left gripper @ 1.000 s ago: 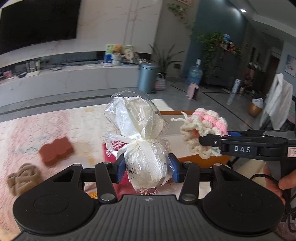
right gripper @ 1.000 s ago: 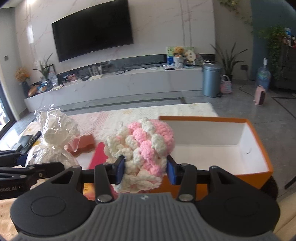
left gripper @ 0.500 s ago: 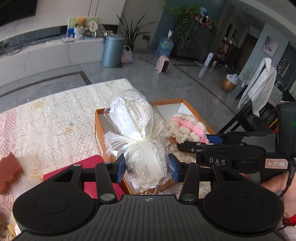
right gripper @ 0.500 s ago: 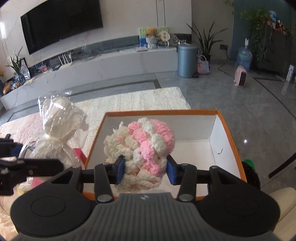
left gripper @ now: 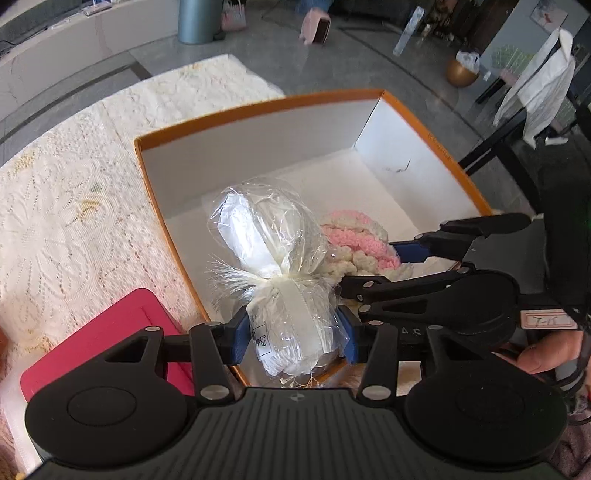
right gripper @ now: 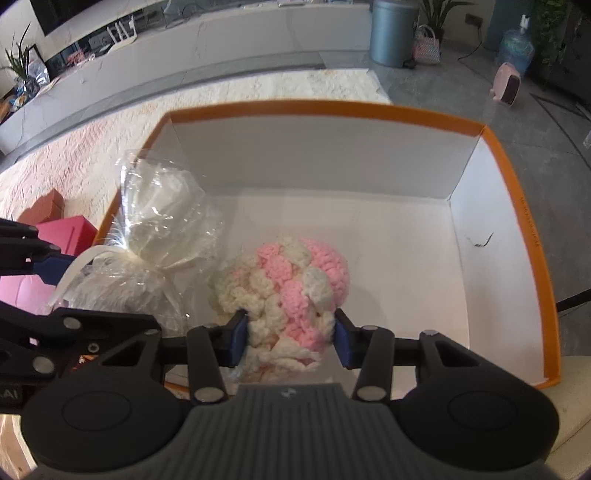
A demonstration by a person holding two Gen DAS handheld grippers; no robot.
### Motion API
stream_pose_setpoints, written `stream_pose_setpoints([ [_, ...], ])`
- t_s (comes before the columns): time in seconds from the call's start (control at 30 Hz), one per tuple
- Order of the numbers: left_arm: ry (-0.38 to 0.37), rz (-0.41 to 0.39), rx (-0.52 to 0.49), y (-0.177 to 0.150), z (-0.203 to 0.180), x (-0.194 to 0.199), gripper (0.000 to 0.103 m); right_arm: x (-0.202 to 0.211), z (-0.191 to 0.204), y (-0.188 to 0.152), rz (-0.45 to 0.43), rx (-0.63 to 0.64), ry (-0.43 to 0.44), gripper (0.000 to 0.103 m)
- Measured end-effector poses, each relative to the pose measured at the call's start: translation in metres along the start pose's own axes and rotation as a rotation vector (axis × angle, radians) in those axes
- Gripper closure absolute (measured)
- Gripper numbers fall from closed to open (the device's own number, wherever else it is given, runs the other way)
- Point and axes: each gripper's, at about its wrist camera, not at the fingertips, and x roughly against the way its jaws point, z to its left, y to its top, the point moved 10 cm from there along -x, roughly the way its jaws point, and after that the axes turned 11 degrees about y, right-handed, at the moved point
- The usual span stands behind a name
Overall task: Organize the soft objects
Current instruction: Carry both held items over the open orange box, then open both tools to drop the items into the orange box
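A table covered with a cream lace cloth carries everything, and an orange-rimmed cardboard box with white inner walls sits at its right end, close to the near edge. Just outside the box's left wall lies a flat pink case, and farther left a brown sponge-like block.

The left gripper pinches a cellophane-wrapped white bundle by its lower part, over the box's near left corner. Just beside it, the right gripper pinches a pink and cream crocheted ball low inside the box near the front wall; whether it touches the floor cannot be told. The two soft things sit close together, each gripper crowding the other's view.

Beyond the table's far edge spreads a grey tiled floor with a blue-grey bin, a water bottle, a small pink heater and a long white low cabinet.
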Motion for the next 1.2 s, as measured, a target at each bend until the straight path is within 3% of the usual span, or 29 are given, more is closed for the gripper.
stream_pose_setpoints([
  [0.2,0.000,0.041,-0.003,0.006,-0.002,-0.002,0.040,-0.013,-0.007,-0.005,0.084,-0.007,0.015,0.049],
  [0.27,0.017,0.030,-0.006,0.008,-0.001,-0.001,0.031,-0.015,-0.009,-0.005,0.102,-0.012,0.010,0.045],
  [0.73,0.005,-0.026,0.006,0.015,-0.001,0.018,0.018,0.008,-0.006,0.003,0.070,-0.017,-0.019,0.034],
  [0.97,0.008,-0.112,0.029,0.011,0.002,0.048,0.017,0.032,0.004,0.009,0.009,-0.008,-0.023,0.034],
  [1.2,0.074,-0.327,0.037,-0.021,0.008,0.102,0.019,0.071,0.048,-0.001,-0.145,0.050,-0.012,0.033],
])
